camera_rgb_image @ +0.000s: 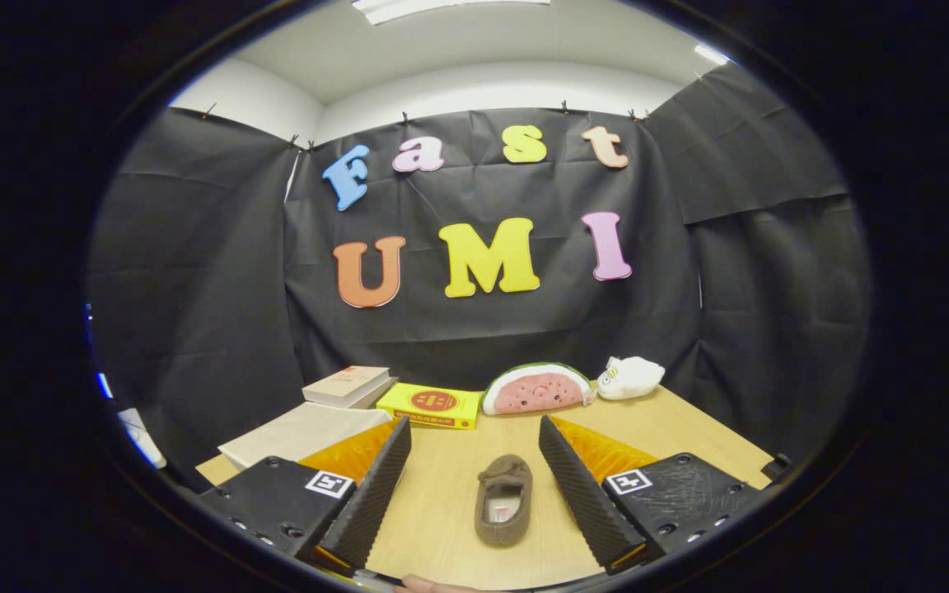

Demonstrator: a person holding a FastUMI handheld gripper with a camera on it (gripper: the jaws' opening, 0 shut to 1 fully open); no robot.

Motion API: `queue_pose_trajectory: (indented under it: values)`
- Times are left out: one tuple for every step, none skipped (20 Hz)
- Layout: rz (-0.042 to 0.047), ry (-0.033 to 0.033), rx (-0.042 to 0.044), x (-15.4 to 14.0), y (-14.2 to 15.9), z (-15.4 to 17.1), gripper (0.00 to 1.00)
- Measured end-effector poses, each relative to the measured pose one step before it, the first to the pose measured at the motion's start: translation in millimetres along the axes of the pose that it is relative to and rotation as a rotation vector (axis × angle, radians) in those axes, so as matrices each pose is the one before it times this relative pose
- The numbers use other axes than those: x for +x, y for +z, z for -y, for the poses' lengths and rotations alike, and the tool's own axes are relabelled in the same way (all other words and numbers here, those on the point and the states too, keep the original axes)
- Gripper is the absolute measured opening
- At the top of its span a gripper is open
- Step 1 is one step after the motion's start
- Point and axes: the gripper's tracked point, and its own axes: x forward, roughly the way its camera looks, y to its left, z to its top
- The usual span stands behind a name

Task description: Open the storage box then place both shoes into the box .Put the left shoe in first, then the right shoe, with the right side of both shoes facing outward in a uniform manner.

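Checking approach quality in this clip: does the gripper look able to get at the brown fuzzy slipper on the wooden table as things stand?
Probably yes. The gripper has its jaws wide open, and the brown fuzzy slipper lies on the wooden table between them, apart from both, with nothing in the way.

A light wooden table fills the bottom of the picture. Near the middle lies a small brown shoe. On the left sits a flat pale box, with a book behind it. A yellow box lies in the middle at the back. A watermelon toy and a white soft toy sit at the back right.
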Motion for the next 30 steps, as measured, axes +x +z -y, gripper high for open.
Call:
queue_pose_trajectory:
  values:
    - [-0.00257, -0.00121, 0.00625, 1.20, -1.67, 0.12, 0.95]
    - [-0.00380, 0.00123, 0.00691, 1.78, -1.34, -0.47, 0.95]
    - [-0.00451, -0.00071, 0.00745, 2.60, -2.26, 0.26, 0.95]
    - [-0.00694, 0.00347, 0.00377, 2.43, -2.36, -1.23, 0.95]
    - [-0.00680, 0.00590, 0.00116, 3.61, -2.88, -1.81, 0.95]
    - [-0.00644, 0.00549, 0.00232, 3.57, -2.65, -1.86, 0.95]
    - [-0.00417, 0.00600, 0.00245, 3.93, -1.58, -2.57, 0.95]
    - [-0.00524, 0.00672, 0.00238, 4.69, -1.01, -2.15, 0.95]
    - [-0.00264, 0.00604, 0.00591, 5.12, -1.65, -1.80, 0.95]
    - [0.00077, 0.01130, 0.00811, 5.16, 1.14, -2.11, 0.95]
    - [-0.00167, 0.01331, 0.01192, 6.27, -1.28, -3.02, 0.95]
    - [-0.00959, 0.02364, 0.01650, 7.95, -1.81, -5.31, 0.95]
    - [-0.02211, 0.03253, 0.02011, 8.96, -5.72, -7.81, 0.95]
    - [-0.02018, 0.03774, 0.02718, 9.55, -4.72, -8.00, 0.95]
    - [-0.02239, 0.03515, 0.02440, 8.89, -4.63, -7.44, 0.95]
    - [-0.02183, 0.03052, 0.01855, 10.28, -6.28, -5.53, 0.95]
    - [-0.02183, 0.03018, 0.00914, 10.11, -6.62, -6.90, 0.95]
    - [-0.02243, 0.02412, 0.00293, 11.58, -7.65, -5.38, 0.95]
    - [-0.02523, 0.02493, -0.00212, 12.14, -8.91, -6.22, 0.95]
    - [-0.02473, 0.02588, 0.00376, 11.79, -9.91, -4.45, 0.95]
    - [-0.03148, 0.03352, 0.00657, 11.28, -10.72, -5.39, 0.95]
    - [-0.02775, 0.02591, 0.01506, 11.04, -9.89, -2.51, 0.95]
    - [-0.02052, 0.02680, 0.02174, 8.94, -8.07, -0.52, 0.95]
    - [-0.01533, 0.02368, 0.03296, 8.27, -5.28, 0.50, 0.96]
    - [-0.01427, 0.03019, 0.04112, 7.13, -5.55, -0.10, 0.95]
    - [-0.01911, 0.04211, 0.04352, 7.26, -5.26, -2.11, 0.95]
    - [-0.01530, 0.02430, 0.04355, 5.56, -5.97, -1.53, 0.95]
    - [-0.01192, 0.03691, 0.03813, 4.52, -2.47, -1.97, 0.95]
    - [-0.02081, 0.02605, 0.03079, 2.47, -5.21, -1.62, 0.95]
    - [-0.01312, 0.00042, 0.02529, 1.70, -3.03, 4.33, 0.95]
